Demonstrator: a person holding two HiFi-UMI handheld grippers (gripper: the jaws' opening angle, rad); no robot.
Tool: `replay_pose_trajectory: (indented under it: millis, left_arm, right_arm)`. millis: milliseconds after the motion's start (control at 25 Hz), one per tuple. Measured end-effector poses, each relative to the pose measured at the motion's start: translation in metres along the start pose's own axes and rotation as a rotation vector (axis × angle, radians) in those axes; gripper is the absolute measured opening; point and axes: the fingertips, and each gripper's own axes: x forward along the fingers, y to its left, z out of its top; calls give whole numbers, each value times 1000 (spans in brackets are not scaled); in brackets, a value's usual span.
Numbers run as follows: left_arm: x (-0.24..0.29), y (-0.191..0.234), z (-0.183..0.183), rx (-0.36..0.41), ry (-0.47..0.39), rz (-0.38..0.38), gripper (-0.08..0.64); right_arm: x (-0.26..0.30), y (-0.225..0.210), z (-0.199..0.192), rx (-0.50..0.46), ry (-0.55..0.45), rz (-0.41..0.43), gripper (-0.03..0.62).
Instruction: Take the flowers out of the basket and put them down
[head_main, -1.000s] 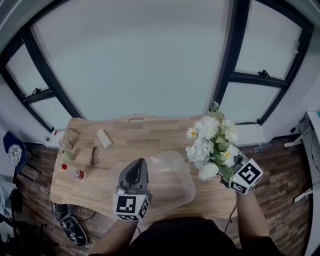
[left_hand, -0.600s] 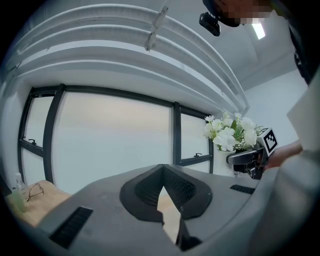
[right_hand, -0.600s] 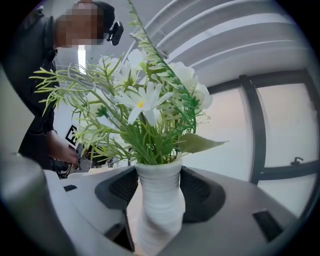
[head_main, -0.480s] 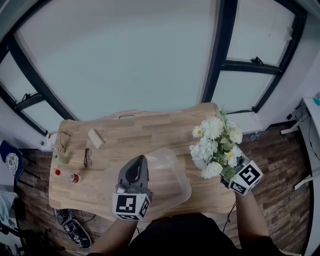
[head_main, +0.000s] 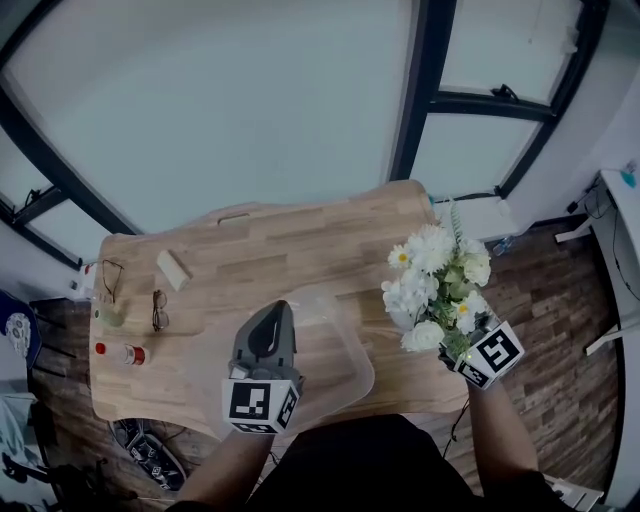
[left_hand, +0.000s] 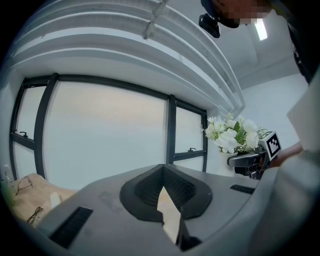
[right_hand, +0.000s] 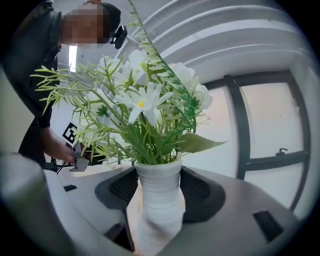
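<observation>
While the right gripper (head_main: 455, 348) clamps the upright vase (right_hand: 157, 200) of flowers (head_main: 432, 285) right of the basket (head_main: 352, 350), above the table (head_main: 250, 255), the left gripper (head_main: 276, 312) hangs over the basket, jaws together.

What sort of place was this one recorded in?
Probably an office or studio room: a wooden table stands before large frosted windows with dark frames, on wood-plank flooring, with eyeglasses left on the table.

the left gripper (head_main: 277, 314) and right gripper (head_main: 457, 351) are smooth grey shells with black textured hollows, each bearing a black-and-white marker cube. the person wears a black top (head_main: 380, 465).
</observation>
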Motion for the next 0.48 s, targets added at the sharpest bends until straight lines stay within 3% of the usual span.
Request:
replay_pose_trajectory:
  millis: [480]
  left_arm:
    - [8, -1, -21, 6, 46, 19, 5]
  right_arm:
    - [5, -6, -51, 12, 29, -18, 279]
